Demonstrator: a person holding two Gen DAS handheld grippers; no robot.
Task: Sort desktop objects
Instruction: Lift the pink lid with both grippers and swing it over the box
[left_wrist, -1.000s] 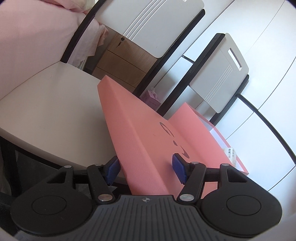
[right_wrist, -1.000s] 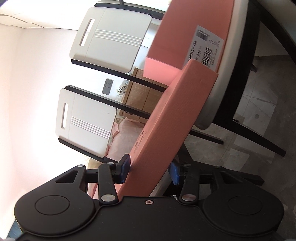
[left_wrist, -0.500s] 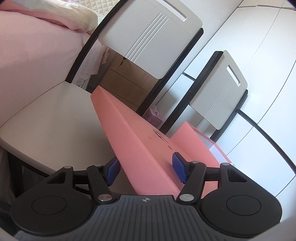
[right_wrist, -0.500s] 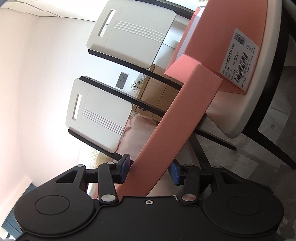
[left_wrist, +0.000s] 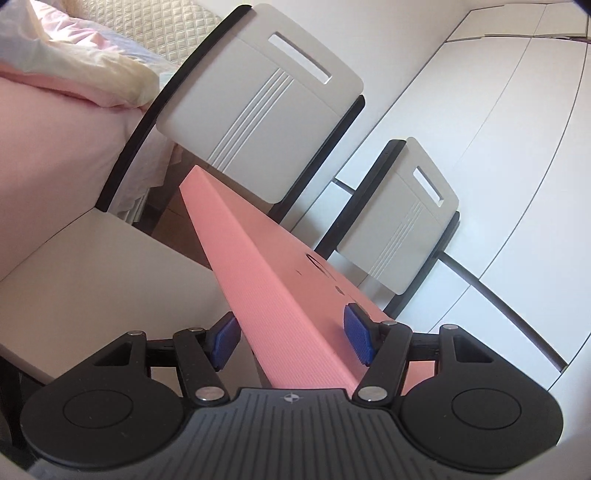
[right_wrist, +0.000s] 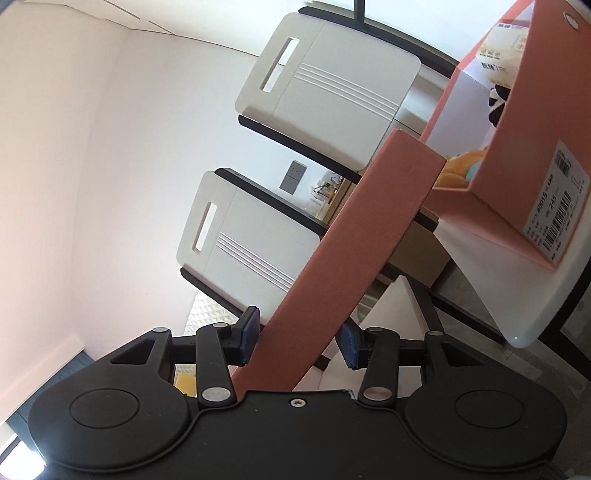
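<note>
1. Your left gripper (left_wrist: 291, 334) clasps the pink lid (left_wrist: 258, 280), which runs toward 11 o'clock.
2. Your right gripper (right_wrist: 297, 338) grips the same lid (right_wrist: 354, 236); the open pink box (right_wrist: 517, 155) sits on the white table (right_wrist: 535, 295) at 2 o'clock.

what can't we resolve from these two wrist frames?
- Left wrist: the open pink cardboard box is out of view behind the pink cardboard lid; left gripper pad contact unclear.
- Right wrist: box contents mostly hidden by its walls and the lid; an orange and teal item is unidentifiable.
- White barcode label: print too small.
- Right gripper: a gap shows at one pad.
</note>
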